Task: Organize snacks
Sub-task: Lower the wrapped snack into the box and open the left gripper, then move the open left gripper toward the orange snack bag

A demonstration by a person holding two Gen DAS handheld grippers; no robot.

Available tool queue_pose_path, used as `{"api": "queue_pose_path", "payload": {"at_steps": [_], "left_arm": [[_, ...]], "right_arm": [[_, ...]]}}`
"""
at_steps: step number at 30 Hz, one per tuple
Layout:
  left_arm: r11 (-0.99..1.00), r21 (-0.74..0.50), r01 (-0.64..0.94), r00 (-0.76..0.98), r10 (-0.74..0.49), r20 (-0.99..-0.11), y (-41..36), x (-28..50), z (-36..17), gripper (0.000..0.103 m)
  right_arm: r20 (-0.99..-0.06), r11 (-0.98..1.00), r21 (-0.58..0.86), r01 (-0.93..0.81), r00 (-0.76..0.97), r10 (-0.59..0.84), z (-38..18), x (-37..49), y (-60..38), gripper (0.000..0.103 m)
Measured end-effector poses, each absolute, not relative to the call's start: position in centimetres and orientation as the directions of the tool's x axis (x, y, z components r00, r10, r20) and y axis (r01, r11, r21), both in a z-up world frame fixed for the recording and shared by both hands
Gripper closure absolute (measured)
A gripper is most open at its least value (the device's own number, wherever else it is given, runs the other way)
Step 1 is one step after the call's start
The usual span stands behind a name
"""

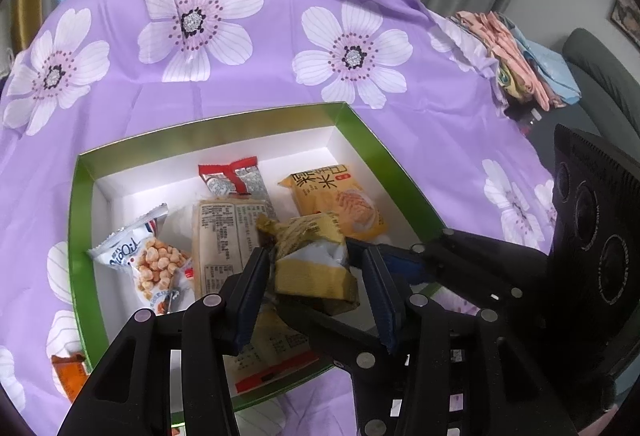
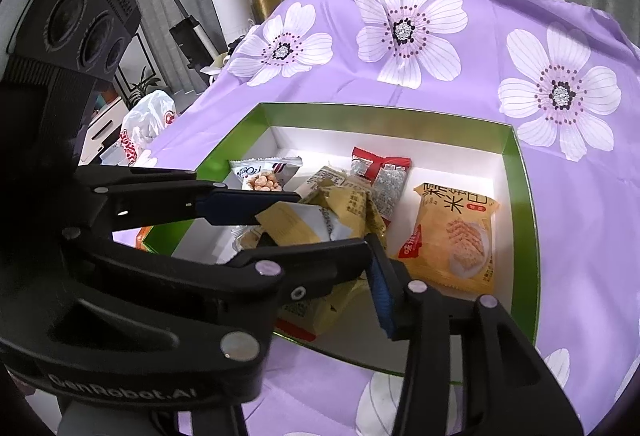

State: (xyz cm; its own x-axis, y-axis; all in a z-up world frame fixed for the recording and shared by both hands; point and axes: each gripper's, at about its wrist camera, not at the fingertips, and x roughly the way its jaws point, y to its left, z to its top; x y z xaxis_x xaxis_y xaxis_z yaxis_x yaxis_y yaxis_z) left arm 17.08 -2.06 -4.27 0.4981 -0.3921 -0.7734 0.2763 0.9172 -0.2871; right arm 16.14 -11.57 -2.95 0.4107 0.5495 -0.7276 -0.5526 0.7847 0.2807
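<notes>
The gold packet (image 1: 316,268) is pinched by the left tool (image 1: 316,276) just above the green box (image 1: 208,136), while the right tool (image 2: 320,252) is spread around it. If released unevenly, the packet may be left propped crookedly on the snacks beneath.

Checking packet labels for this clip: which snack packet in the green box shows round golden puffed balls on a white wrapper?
The white packet at the box's left side. The others nearby are orange, red-and-silver or tan.
</notes>
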Motion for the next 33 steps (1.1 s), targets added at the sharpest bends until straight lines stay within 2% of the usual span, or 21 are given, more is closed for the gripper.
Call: {"api": "queue_pose_path", "payload": {"at_steps": [2,7,18,24,33], "left_arm": [[0.92,-0.278,0.275,0.502,-0.384,-0.775,-2.1,16.9,-4.1,0.051],[0.938,-0.229,0.261,0.532,-0.338,-0.776,-2.1,16.2,-3.3,0.03],[0.97,-0.109,0.219,0.635,-0.227,-0.739,-1.6,13.3,-0.8,0.012],[0.975,-0.059,0.214,0.68,-0.192,-0.707,-1.8,10.9,0.5,0.01],[0.982,-0.01,0.189,0.75,-0.151,-0.644,-2.1,7.0,2.9,0.007]], "right_arm": [[-0.727,0.791,0.282,-0.543,0.417,0.545,-2.8,16.1,-11.7,0.048],[-0.721,0.803,0.283,-0.525,0.435,0.539,-2.4,15.6,-12.2,0.043],[-0.69,0.822,0.238,-0.517,0.505,0.518,0.3,13.2,-13.9,0.027],[-0.672,0.838,0.211,-0.503,0.549,0.498,1.6,11.0,-14.9,0.018],[-0.639,0.852,0.186,-0.49,0.598,0.484,3.6,7.4,-16.0,0.012]]}}
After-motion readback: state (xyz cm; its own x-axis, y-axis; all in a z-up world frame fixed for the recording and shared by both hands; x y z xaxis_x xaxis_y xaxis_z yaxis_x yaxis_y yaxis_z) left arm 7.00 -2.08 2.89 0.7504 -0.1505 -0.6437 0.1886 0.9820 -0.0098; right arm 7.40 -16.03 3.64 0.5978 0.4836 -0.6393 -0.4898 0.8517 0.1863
